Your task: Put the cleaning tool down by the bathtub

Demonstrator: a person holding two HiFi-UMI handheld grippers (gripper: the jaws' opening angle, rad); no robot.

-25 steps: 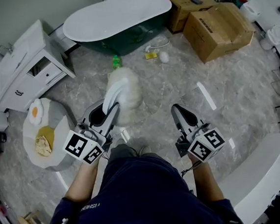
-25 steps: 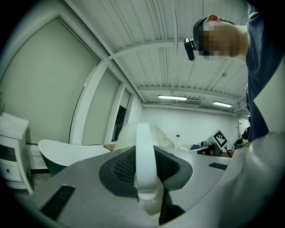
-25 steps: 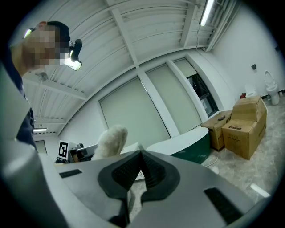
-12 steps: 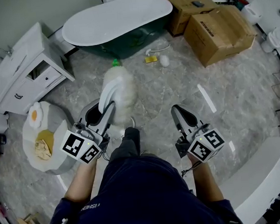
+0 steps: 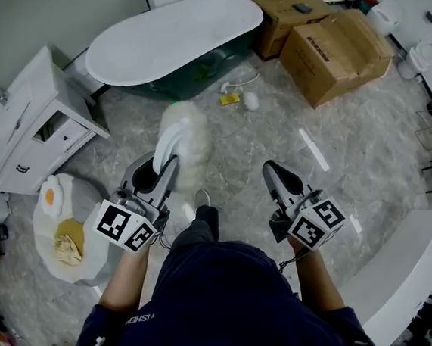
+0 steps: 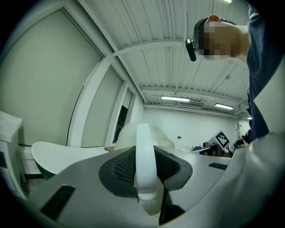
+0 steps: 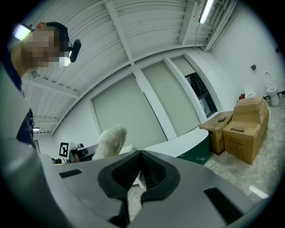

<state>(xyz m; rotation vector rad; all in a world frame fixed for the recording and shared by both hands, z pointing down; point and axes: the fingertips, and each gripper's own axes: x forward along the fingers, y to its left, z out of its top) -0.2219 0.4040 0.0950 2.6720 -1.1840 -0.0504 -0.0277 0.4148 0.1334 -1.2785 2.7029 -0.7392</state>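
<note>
left tongs [image 5: 170, 167] clamped on duster [image 5: 185, 133] handle; right tongs [image 5: 274, 172] together, empty. risk: handle twists, head sweeps litter [image 5: 230, 98] by tub [image 5: 191, 70].

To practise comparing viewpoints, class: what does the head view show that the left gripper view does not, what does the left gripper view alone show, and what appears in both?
Only the head view: the grey marbled floor, the pale round table and the person's black shoe. Only the left gripper view: the ribbed white ceiling with its long strip lights. Both: the fluffy white duster, its handle clamped in the left claw, and the white-rimmed dark green bathtub.
</note>
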